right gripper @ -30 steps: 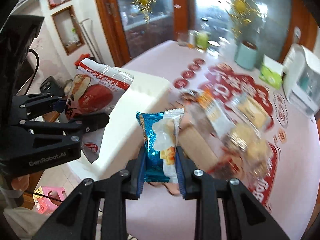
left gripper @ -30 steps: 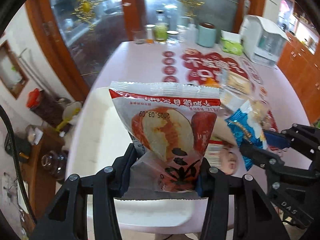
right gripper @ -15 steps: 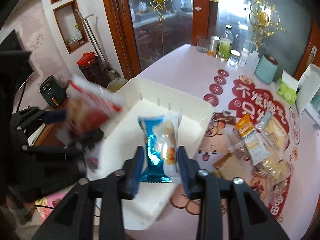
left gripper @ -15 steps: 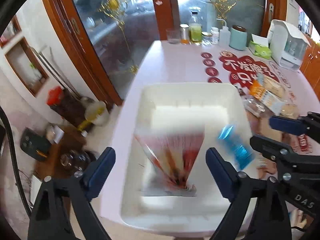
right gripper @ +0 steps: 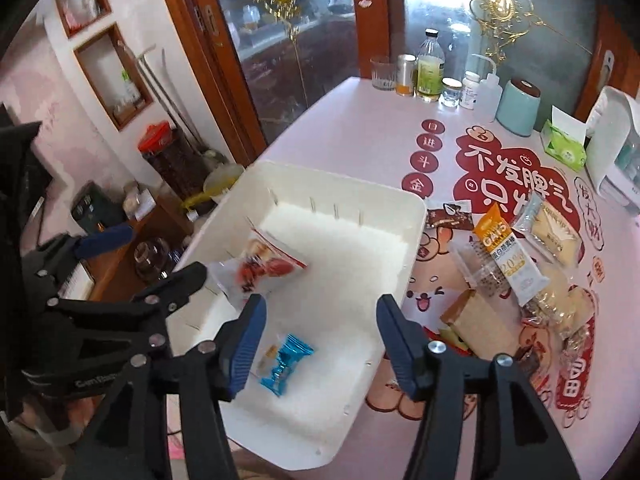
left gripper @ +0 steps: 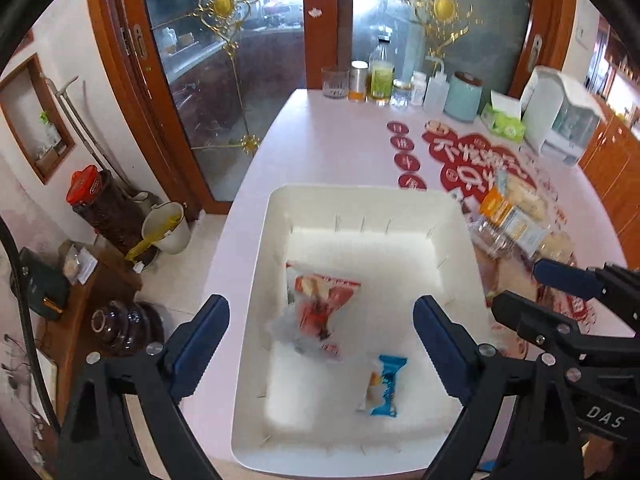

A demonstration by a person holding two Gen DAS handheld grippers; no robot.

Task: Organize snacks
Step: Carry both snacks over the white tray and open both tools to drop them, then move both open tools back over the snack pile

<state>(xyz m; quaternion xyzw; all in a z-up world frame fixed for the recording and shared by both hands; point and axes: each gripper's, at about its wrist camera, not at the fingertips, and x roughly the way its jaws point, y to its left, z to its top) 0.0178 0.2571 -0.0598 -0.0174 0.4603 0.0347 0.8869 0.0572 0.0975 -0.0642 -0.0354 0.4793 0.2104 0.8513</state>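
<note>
Now my left tongs (left gripper: 320, 328) hang spread wide above the white bin (left gripper: 256, 280), with nothing between the blue pads. My right tongs (right gripper: 320, 340) have just been opening; they too stand apart and empty, over the near part of the same bin. The red-and-white snack bag (left gripper: 320, 312) lies on the bin's floor toward its left wall, crumpled at the lower end. The small blue snack packet (left gripper: 386, 386) lies just beside it, nearer the front wall, touching neither pair of tongs. In the right wrist view the bin sits at the near left corner of the pink desk (right gripper: 360, 136). To its right, on the red printed mat, lie the remaining snacks in a loose pile: an orange-and-white oat bar (right gripper: 506, 256), a pale yellow cake packet (right gripper: 556, 236), a dark brown wrapper (right gripper: 446, 216) and a tan box (right gripper: 476, 320). Bottles and jars stand along the far edge.
</note>
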